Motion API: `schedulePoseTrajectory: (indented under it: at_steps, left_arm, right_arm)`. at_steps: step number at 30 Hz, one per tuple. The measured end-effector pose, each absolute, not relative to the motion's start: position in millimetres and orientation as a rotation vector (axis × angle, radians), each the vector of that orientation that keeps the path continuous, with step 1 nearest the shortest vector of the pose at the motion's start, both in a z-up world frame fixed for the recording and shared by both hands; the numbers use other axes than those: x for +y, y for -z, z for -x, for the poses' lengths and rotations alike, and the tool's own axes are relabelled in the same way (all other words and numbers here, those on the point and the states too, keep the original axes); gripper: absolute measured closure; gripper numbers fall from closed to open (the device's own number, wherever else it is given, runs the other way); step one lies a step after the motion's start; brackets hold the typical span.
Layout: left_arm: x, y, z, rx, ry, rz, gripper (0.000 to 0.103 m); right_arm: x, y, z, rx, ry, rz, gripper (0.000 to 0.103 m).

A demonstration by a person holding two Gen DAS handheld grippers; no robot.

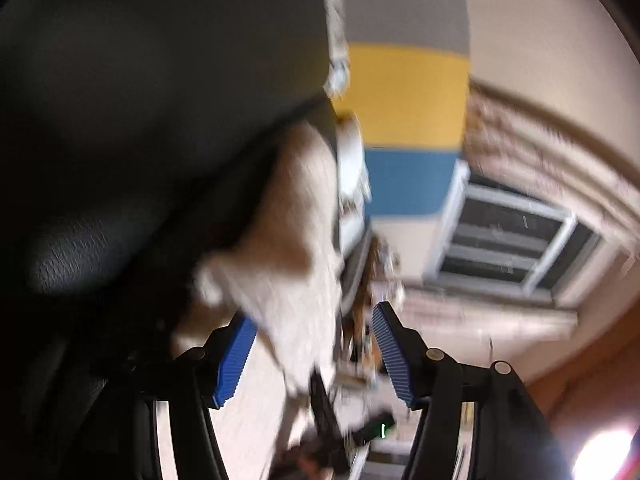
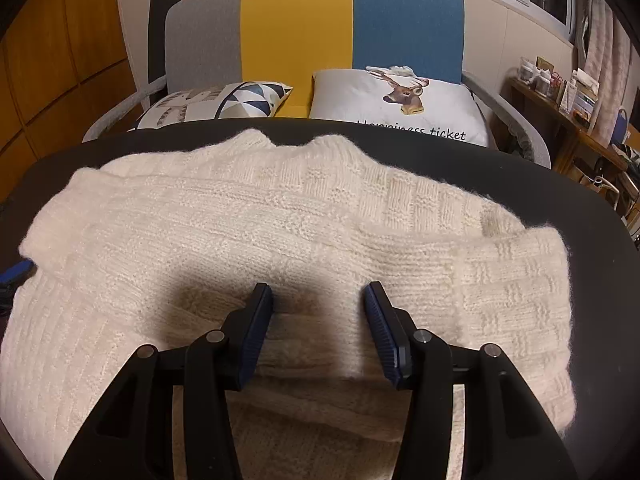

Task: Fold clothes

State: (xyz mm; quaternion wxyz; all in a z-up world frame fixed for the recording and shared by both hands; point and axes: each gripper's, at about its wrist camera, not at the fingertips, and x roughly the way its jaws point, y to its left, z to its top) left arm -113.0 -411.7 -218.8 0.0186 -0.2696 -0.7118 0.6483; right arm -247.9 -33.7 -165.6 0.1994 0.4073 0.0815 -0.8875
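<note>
Behind the dark table I see a sofa striped grey, yellow and blue, with a deer pillow and a triangle-print pillow. Only my right view shows the cream sweater clearly: chunky basket-weave knit, fuzzy-edged, spread across the table, collar toward the sofa. My right gripper stands spread just above it, pinching nothing. My left view is rolled sideways and blurred; it alone shows the window. There my left gripper is spread wide, a pale fold of sweater between its ribbed blue pads, unpinched.
</note>
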Motion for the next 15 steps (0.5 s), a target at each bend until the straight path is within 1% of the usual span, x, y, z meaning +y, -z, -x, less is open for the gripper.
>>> schedulePoseTrajectory:
  at_steps: [5, 6, 7, 8, 9, 10, 13, 15]
  left_arm:
    - [-400.9, 224.6, 116.1, -2.384, -2.144, 0.639, 0.043]
    - [-398.0, 221.2, 118.1, -2.38, -2.194, 0.625, 0.043]
    - [-395.1, 217.3, 120.4, -2.369, -2.247, 0.618, 0.047]
    - [-392.1, 215.8, 121.5, -2.376, -2.283, 0.617, 0.052]
    - [-389.4, 216.5, 122.3, -2.401, -2.292, 0.627, 0.069]
    - [-386.8, 217.6, 123.1, -2.429, -2.297, 0.639, 0.091]
    - [-381.3, 202.5, 124.1, -2.275, -2.529, 0.741, 0.096]
    - [-366.5, 178.9, 121.8, -1.961, -2.815, 0.792, 0.096]
  right_arm:
    - [-31.9, 167.1, 247.8, 0.23, 2.486, -1.131, 0.051]
    - [-31.7, 167.3, 247.7, 0.23, 2.486, -1.13, 0.051]
    - [-31.5, 167.4, 247.5, 0.229, 2.486, -1.129, 0.051]
    - [-31.4, 167.5, 247.4, 0.229, 2.486, -1.127, 0.051]
    - [-31.4, 167.4, 247.1, 0.229, 2.487, -1.126, 0.051]
    - [-31.4, 167.3, 246.8, 0.229, 2.488, -1.125, 0.051]
    - [-31.4, 167.0, 245.5, 0.223, 2.49, -1.122, 0.051]
    - [-31.9, 166.6, 244.3, 0.219, 2.484, -1.122, 0.051]
